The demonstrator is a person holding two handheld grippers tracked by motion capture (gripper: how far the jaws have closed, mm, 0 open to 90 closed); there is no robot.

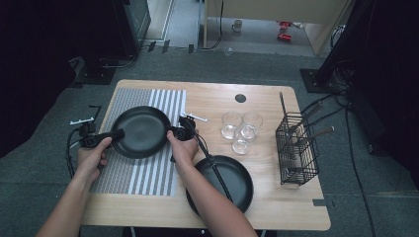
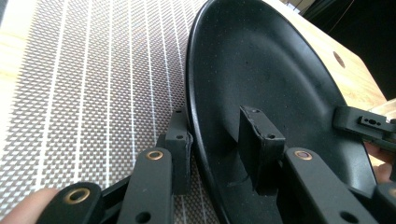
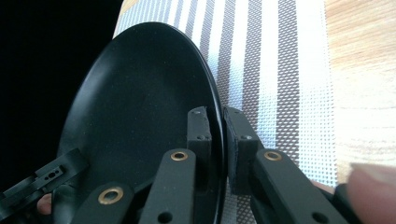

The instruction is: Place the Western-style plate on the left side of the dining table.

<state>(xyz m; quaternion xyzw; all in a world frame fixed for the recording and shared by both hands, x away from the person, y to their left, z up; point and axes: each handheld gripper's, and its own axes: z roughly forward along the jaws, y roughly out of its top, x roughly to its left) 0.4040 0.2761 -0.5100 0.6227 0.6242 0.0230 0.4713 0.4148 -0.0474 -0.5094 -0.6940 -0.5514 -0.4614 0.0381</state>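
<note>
Black plate [image 1: 141,131] is gripped at nine o'clock by the left tongs [image 1: 117,134] and at three o'clock by the right tongs [image 1: 171,132], over a striped mat [image 1: 148,175].

Both bare forearms come in from the bottom of the high view, angled up toward the middle. Left hand [image 1: 91,157] wraps the black two-jaw left gripper [image 1: 118,133], pointing right; its jaws pinch the left rim of the round black plate [image 1: 142,129], one pad inside, one outside. Right hand [image 1: 182,148] holds the black two-jaw right gripper [image 1: 173,131], pointing left, clamped tight on the opposite rim.
</note>
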